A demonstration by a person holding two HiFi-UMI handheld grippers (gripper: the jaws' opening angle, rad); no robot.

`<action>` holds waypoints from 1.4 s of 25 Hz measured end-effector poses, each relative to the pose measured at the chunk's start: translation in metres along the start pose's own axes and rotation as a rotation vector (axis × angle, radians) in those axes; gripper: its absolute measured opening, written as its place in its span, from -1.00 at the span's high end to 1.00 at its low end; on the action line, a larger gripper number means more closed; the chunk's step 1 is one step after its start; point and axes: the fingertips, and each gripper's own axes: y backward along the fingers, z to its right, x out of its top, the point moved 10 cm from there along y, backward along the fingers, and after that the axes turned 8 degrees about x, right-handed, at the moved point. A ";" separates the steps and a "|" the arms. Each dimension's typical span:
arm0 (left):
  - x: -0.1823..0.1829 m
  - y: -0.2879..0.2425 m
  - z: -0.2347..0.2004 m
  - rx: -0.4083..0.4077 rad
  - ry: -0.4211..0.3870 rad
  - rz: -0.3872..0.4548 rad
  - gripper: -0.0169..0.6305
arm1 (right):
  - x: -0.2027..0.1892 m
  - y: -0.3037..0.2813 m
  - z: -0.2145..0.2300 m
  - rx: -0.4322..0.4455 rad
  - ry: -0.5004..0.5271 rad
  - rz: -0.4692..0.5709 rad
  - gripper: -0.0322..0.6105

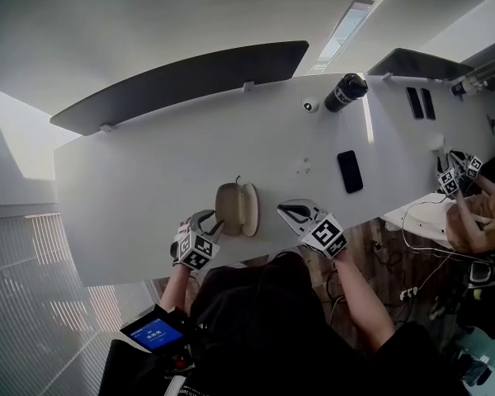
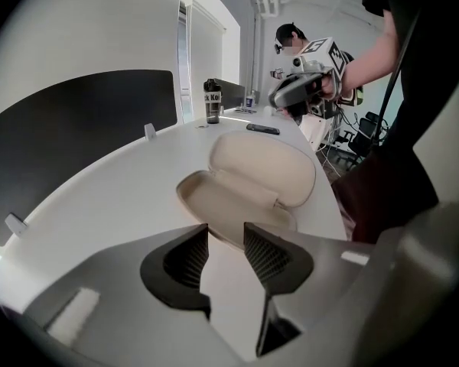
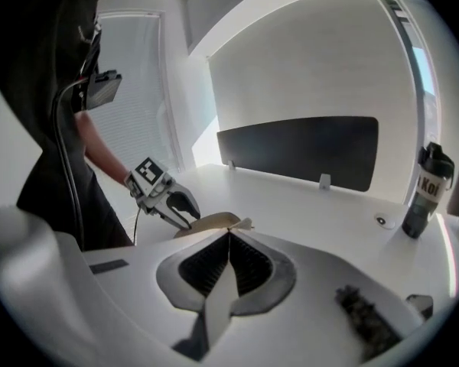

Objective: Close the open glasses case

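Looking down on the white desk now. Spotting the glasses case near the front edge, beige and wide open, with the tray flat on the surface and the lid tipped up on the side away from the left tool. Closing in on that left tool: jaws spread apart, gripping nothing, only bare desk between them, tips just short of the tray's near rim. Impossible to say whether metal meets case. Over to the right tool: jaws pressed together, empty, pointing at the case from the lid side, near it but clear of it. Seen from above, case sitting squarely between the two tools. Further back on the desk, picking out a black phone lying flat, a dark bottle standing well apart from the case, and a dark partition along the far edge.
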 end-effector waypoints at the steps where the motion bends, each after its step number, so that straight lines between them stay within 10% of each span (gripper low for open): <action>1: -0.001 -0.001 -0.001 -0.003 0.003 0.001 0.47 | -0.001 -0.004 -0.001 0.016 0.042 -0.029 0.88; 16: -0.002 -0.003 -0.001 -0.009 0.017 0.009 0.47 | -0.002 -0.054 -0.009 0.212 0.364 -0.245 0.49; 35: -0.005 -0.005 0.003 0.015 0.013 0.016 0.48 | 0.005 -0.077 -0.010 0.303 0.457 -0.300 0.37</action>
